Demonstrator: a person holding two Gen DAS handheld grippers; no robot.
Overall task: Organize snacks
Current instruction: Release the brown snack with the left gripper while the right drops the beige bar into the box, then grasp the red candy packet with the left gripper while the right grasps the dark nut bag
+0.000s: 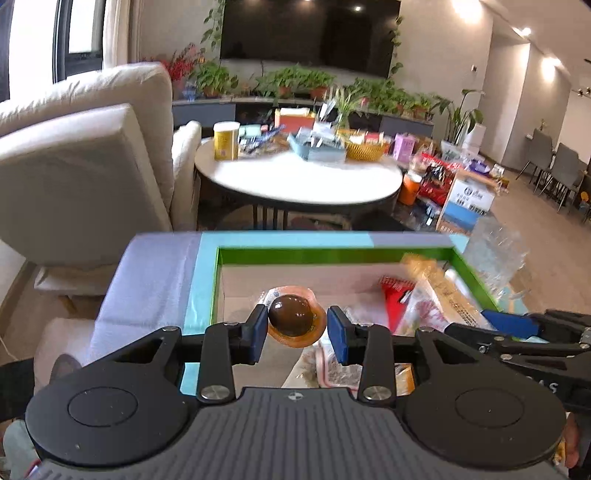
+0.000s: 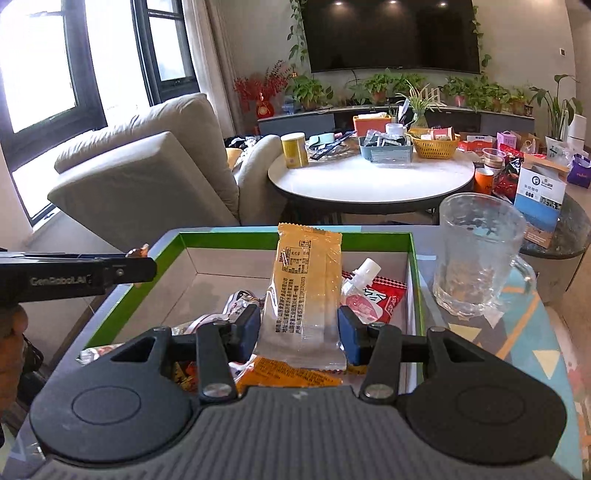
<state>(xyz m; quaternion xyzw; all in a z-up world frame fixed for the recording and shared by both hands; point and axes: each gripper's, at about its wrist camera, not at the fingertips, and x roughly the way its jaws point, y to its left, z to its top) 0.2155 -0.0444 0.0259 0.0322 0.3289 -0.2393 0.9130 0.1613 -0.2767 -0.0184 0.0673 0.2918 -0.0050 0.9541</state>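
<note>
- The left gripper (image 1: 296, 328) sits nearest the lens, its blue pads clamped on a small sealed snack cup (image 1: 294, 317) with a dark round piece inside, held above the box.
- The right gripper (image 2: 298, 332) grips an upright orange-and-clear snack packet (image 2: 304, 291) between its pads, over the same box.
- Beneath both, the green-rimmed cardboard box (image 2: 295, 236) holds more snacks: a red packet (image 2: 384, 295), a white-capped pouch (image 2: 360, 280) and foil wrappers at the near left.
- Just right of the box a clear glass mug (image 2: 476, 254) stands on the patterned table top (image 2: 517, 332).
- Farther off, a round white table (image 2: 369, 181) carries a yellow can (image 2: 294, 149), a blue tray and a yellow basket.
- Left of it is a beige sofa (image 2: 147, 173); a dark television (image 2: 391, 35) hangs on the far wall.
</note>
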